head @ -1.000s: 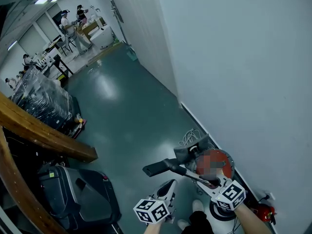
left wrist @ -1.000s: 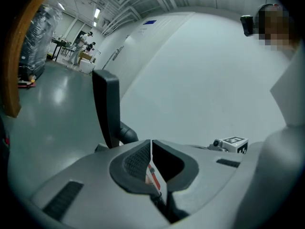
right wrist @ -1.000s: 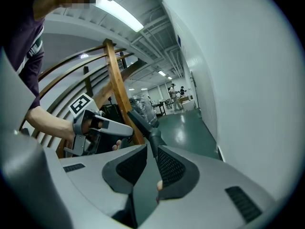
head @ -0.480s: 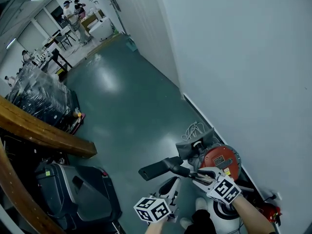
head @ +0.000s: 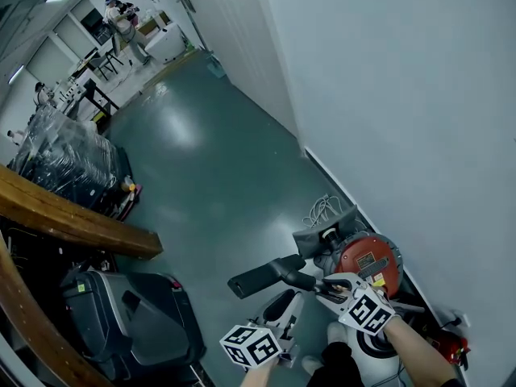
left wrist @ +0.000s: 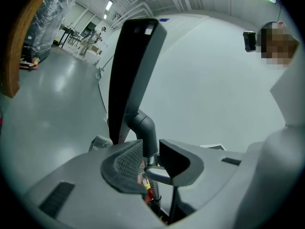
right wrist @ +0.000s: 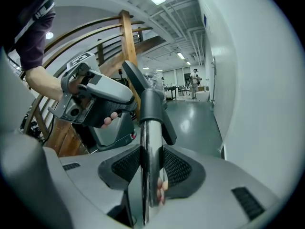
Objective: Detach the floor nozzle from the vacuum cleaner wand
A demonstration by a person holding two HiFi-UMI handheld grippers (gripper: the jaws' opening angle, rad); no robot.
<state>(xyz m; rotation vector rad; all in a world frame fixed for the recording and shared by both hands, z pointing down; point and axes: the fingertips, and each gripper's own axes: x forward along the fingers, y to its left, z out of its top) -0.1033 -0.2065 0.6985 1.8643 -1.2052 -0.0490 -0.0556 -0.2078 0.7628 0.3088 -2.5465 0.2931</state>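
**By the white wall, both tools clamp the vacuum's front end**

Low beside the wall, above the green floor, the floor nozzle hangs in the air, its dark neck seated on the end of the chrome wand. The two are not yet apart. The left tool comes up from below. In the left gripper view its pads are closed in on the nozzle's curved neck, with the flat head rising above them. The right tool is closed tight on the wand just behind the neck's collar, both ribbed pads pressing the tube. The red vacuum canister sits on the floor against the wall, just beyond the right tool
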